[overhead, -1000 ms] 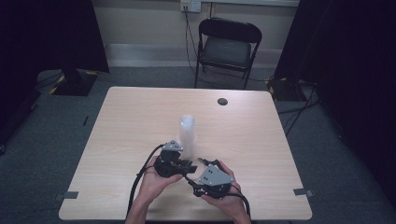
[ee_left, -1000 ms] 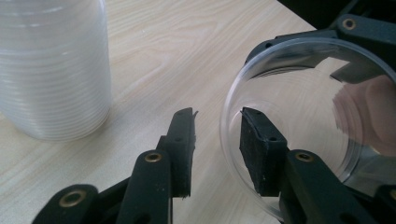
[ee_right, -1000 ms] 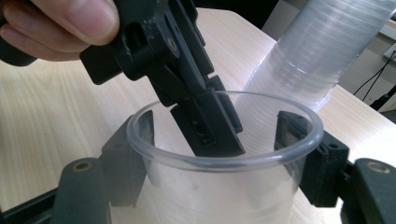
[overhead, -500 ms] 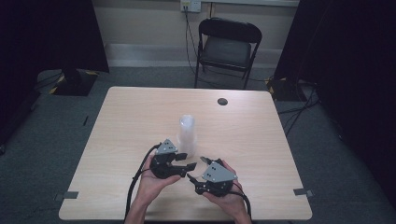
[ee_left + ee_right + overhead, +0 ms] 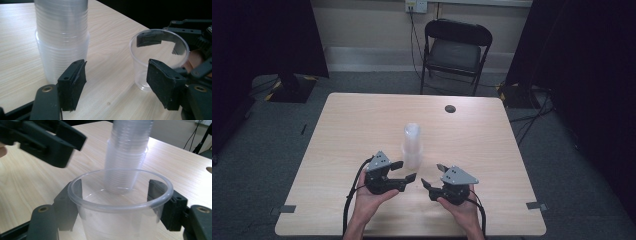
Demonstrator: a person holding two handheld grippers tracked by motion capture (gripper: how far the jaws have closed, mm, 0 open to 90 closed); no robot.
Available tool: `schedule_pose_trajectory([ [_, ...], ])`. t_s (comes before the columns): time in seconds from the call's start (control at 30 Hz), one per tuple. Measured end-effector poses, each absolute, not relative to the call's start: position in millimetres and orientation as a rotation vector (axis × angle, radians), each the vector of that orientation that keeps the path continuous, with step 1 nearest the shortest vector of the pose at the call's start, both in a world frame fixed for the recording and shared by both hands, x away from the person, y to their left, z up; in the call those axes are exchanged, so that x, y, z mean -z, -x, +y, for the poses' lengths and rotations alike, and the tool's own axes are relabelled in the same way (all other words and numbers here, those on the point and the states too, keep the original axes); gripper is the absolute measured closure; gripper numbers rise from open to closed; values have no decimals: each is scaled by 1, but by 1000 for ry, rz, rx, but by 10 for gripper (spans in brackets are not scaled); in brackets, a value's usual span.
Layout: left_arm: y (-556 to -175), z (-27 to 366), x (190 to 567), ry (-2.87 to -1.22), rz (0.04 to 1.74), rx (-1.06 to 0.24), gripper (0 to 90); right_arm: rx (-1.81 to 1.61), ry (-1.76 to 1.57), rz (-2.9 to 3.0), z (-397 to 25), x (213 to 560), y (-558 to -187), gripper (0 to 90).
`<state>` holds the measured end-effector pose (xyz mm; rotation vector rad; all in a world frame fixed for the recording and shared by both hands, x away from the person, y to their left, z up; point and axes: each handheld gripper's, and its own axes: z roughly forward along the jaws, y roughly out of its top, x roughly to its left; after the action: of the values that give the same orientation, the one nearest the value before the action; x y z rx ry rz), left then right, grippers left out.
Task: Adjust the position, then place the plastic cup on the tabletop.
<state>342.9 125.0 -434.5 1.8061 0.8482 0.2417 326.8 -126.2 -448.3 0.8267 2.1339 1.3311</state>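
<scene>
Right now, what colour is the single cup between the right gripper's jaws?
Clear, see-through plastic: the cup shows best in the right gripper view.

Bare table (image 5: 352,130) lies open left, right and above the cup stack (image 5: 412,145) at frame centre; the single cup (image 5: 157,57) stands right of it.

**A:** anyone spot readable text anywhere in these? labels, brand marks, numbers?

**B:** nope, nothing legible. The stack of clear cups (image 5: 412,145) at frame center is plain plastic, and the single cup (image 5: 120,202) in the right gripper view has no print either. The grey plates on the grippers carry no lettering, and the table (image 5: 352,125) has no sticker.
</scene>
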Motion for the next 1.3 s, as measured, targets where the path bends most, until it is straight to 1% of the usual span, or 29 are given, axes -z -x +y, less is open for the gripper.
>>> schedule_pose_trajectory([
  [0.1, -342, 129, 437, -1843, 850, -252, 309, -1357, -869, 2119, -131, 449, -332, 283],
  [0.2, -340, 134, 439, -1819, 858, -277, 302, -1369, -907, 2100, -135, 450, -336, 284],
  [0.33, -338, 139, 441, -1814, 883, -298, 271, -1385, -953, 2074, -141, 449, -343, 284],
  [0.37, -337, 140, 442, -1829, 900, -329, 255, -1388, -967, 2063, -142, 449, -344, 284],
  [0.57, -331, 144, 443, -1829, 854, -392, 242, -1408, -1013, 2021, -150, 446, -353, 282],
  [0.7, -327, 146, 442, -1810, 858, -429, 213, -1432, -1042, 1999, -155, 440, -361, 280],
  [0.83, -326, 145, 446, -1815, 869, -422, 212, -1452, -1066, 1980, -159, 436, -369, 278],
  [0.9, -325, 144, 450, -1822, 892, -406, 188, -1459, -1082, 1965, -162, 435, -374, 277],
  [1.03, -324, 145, 457, -1808, 923, -385, 184, -1456, -1088, 1948, -165, 433, -383, 277],
  [1.3, -321, 148, 471, -1810, 932, -352, 167, -1462, -1150, 1919, -172, 442, -403, 277],
])
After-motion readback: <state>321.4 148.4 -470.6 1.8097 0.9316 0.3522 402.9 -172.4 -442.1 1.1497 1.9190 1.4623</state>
